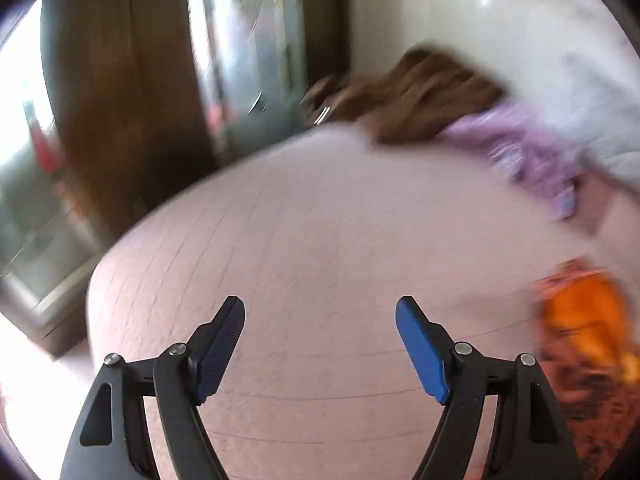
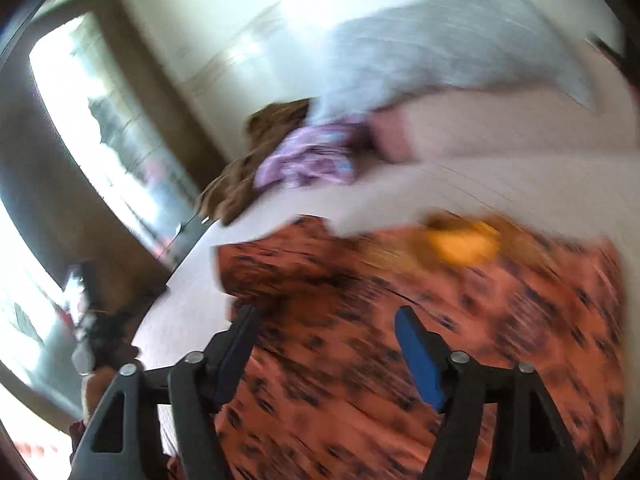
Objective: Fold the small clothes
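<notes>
Across the pink quilted bedspread we see the small clothes scattered, every frame smeared by motion blur. Our left gripper hangs above bare bedspread with its jaws wide and nothing between them. Our right gripper is likewise spread wide and holds nothing, poised over the orange black-flecked garment, which lies flat beneath it; whether the fingers touch the cloth we cannot tell. A bright yellow-orange patch sits on that garment's far part. From the left wrist view the same garment shows only at the right edge. Farther back, near the bed's far edge, a brown garment lies crumpled, with a lilac patterned piece just beside it and a grey cloth next to that. Beyond the bed stand a wooden frame and a bright window.
</notes>
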`<action>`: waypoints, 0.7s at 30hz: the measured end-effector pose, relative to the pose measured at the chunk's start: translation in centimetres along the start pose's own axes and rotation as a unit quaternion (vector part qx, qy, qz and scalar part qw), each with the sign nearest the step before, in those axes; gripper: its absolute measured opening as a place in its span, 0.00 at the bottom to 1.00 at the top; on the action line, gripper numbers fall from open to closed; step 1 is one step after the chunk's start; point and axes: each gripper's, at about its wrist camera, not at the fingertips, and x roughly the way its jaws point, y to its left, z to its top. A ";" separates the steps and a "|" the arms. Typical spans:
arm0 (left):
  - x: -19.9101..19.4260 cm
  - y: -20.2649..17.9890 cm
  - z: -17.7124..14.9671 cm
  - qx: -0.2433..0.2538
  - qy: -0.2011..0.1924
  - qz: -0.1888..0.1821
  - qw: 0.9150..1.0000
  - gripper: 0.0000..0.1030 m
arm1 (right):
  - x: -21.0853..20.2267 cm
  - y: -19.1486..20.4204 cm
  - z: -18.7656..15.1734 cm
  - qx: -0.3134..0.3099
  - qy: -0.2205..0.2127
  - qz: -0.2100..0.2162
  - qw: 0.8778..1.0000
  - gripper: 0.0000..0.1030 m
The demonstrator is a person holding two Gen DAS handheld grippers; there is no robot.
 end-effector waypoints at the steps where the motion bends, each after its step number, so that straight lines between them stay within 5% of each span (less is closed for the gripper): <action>1: 0.8 0.2 0.0 -0.007 0.019 -0.003 1.000 0.76 | 2.1 3.0 1.1 -0.029 0.010 0.009 1.000 0.81; 6: 2.8 -1.4 0.6 -0.008 0.046 -0.015 0.999 0.76 | 10.5 10.8 3.3 -0.096 0.043 -0.011 0.994 0.81; 9: 2.8 -2.4 0.0 0.010 0.047 -0.026 0.998 0.76 | 15.5 12.4 3.5 -0.112 0.081 -0.079 0.987 0.80; 11: 2.5 -3.2 -0.3 0.018 0.047 -0.043 0.998 0.76 | 17.2 11.6 3.4 -0.103 0.103 -0.099 0.984 0.45; 12: 2.3 -3.4 -0.4 0.025 0.046 -0.051 0.997 0.76 | 17.3 10.7 3.6 -0.088 0.114 -0.099 0.985 0.11; 15: 1.8 -5.2 -1.0 0.048 0.030 -0.071 0.996 0.76 | 15.0 8.0 4.3 -0.047 0.088 -0.095 0.990 0.06; 18: 0.2 -6.3 -1.4 0.068 0.008 -0.104 0.992 0.76 | 9.3 4.2 4.7 -0.036 -0.008 -0.091 0.995 0.06; 21: -1.2 -8.1 -2.3 0.101 -0.010 -0.123 0.987 0.77 | 3.3 -2.5 4.1 0.037 -0.052 -0.093 0.994 0.06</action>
